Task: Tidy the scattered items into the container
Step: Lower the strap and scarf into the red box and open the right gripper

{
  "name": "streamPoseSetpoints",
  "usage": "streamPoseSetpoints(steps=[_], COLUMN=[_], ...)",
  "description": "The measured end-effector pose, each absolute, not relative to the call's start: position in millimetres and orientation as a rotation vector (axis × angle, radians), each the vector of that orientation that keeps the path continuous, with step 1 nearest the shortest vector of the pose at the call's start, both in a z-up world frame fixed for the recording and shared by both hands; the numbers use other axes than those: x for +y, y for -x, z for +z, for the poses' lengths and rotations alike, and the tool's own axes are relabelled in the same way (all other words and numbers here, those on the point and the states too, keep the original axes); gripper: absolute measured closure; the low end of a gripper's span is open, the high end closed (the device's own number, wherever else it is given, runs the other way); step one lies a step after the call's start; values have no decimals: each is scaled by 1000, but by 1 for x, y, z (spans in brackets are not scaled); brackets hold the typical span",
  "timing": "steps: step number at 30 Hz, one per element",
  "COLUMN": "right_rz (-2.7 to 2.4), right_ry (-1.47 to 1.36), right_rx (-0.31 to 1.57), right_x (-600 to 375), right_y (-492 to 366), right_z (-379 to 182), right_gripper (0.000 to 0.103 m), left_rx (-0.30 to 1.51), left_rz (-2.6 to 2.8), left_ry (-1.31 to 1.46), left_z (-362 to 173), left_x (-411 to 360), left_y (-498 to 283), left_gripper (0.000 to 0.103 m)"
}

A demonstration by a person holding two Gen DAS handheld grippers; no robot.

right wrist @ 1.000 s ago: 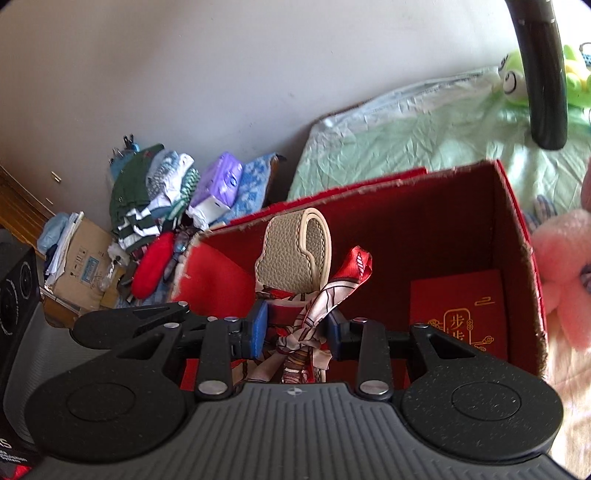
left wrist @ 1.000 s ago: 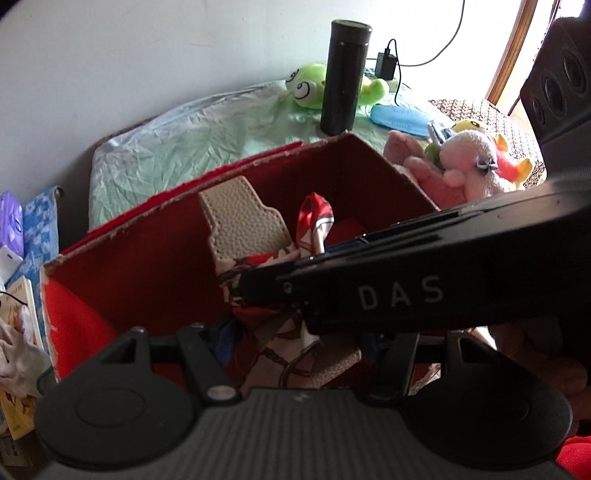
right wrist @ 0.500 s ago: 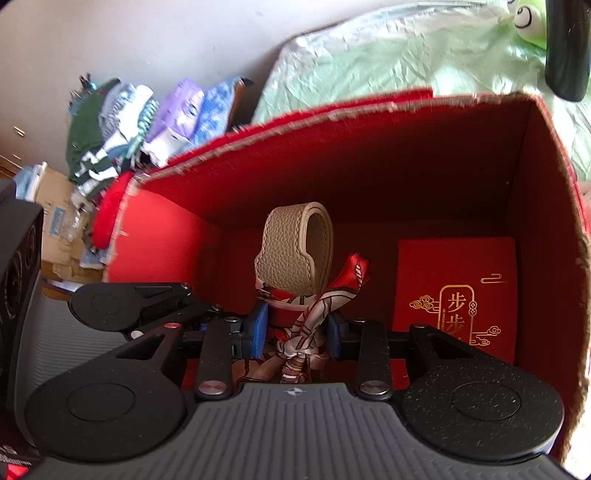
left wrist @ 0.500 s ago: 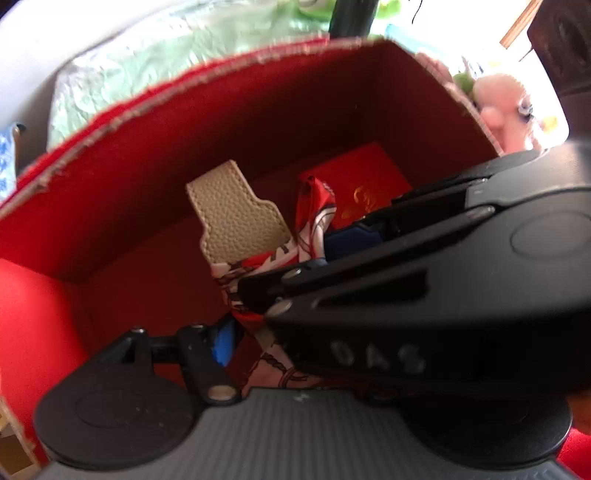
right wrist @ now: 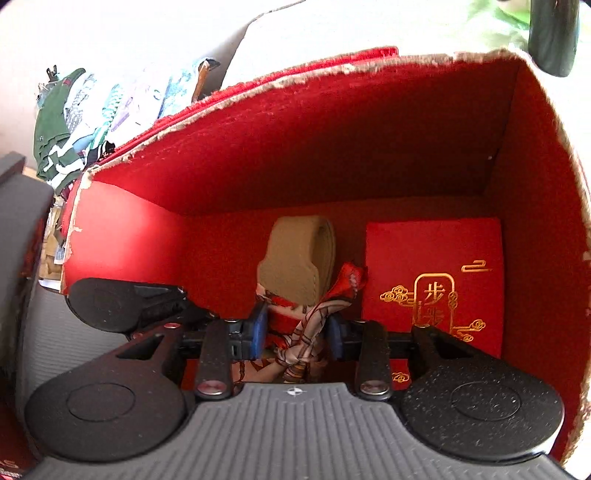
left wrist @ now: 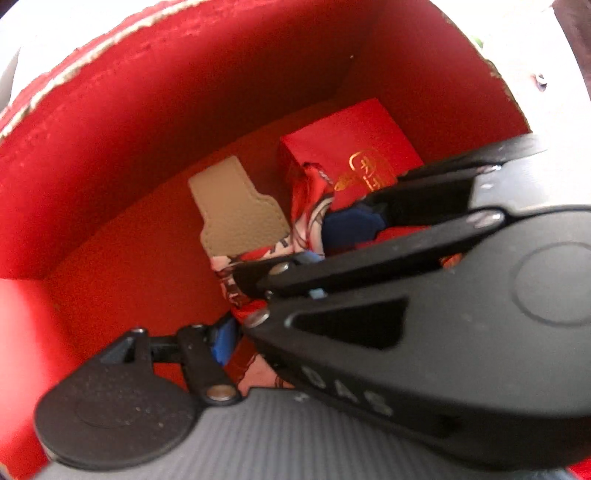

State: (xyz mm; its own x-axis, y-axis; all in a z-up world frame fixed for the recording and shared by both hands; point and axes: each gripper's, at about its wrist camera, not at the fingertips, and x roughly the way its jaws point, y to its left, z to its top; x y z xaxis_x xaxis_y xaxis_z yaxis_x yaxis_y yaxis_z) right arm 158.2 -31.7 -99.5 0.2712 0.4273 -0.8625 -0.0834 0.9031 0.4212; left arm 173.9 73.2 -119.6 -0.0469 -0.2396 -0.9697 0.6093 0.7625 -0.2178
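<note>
A beige leather strap [right wrist: 295,258] wrapped with a red patterned scarf [right wrist: 306,332] hangs deep inside the red box [right wrist: 295,147], near its floor. My right gripper [right wrist: 295,330] is shut on the scarf just below the strap. In the left wrist view the strap [left wrist: 240,210] and scarf [left wrist: 306,206] show inside the box [left wrist: 184,92], with the right gripper [left wrist: 321,240] crossing in front. My left gripper [left wrist: 251,343] holds the scarf's lower part; only its left finger [left wrist: 221,339] shows, the other is hidden behind the right gripper.
A red envelope with gold print [right wrist: 436,280] lies on the box floor to the right; it also shows in the left wrist view [left wrist: 354,147]. A pile of clothes [right wrist: 81,114] lies outside the box at left. A dark flask [right wrist: 554,33] stands behind the box.
Both grippers have gone down into the box with the strap and scarf. The box walls now fill both views and the bed and toys have dropped out of sight.
</note>
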Motion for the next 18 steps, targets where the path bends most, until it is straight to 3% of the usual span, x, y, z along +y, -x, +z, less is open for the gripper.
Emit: streamPoseSetpoints(steps=[8,14,18], right_rz=[312,334,313], right_ry=[-371,-382,-475], right_rx=[1141,887,813], right_x=[-44,-53,-65], right_y=[-145,-119,-114], right_z=[-92,-73,-71], right_gripper=[63,63,62], left_rx=[1472,1471,1452], left_rz=[-719,-720,-714], left_ry=[-275,-225,-230], left_z=[-116,-112,-108], left_x=[80,85,81], left_y=[-171,-170,-167], left_gripper=[41,39,36])
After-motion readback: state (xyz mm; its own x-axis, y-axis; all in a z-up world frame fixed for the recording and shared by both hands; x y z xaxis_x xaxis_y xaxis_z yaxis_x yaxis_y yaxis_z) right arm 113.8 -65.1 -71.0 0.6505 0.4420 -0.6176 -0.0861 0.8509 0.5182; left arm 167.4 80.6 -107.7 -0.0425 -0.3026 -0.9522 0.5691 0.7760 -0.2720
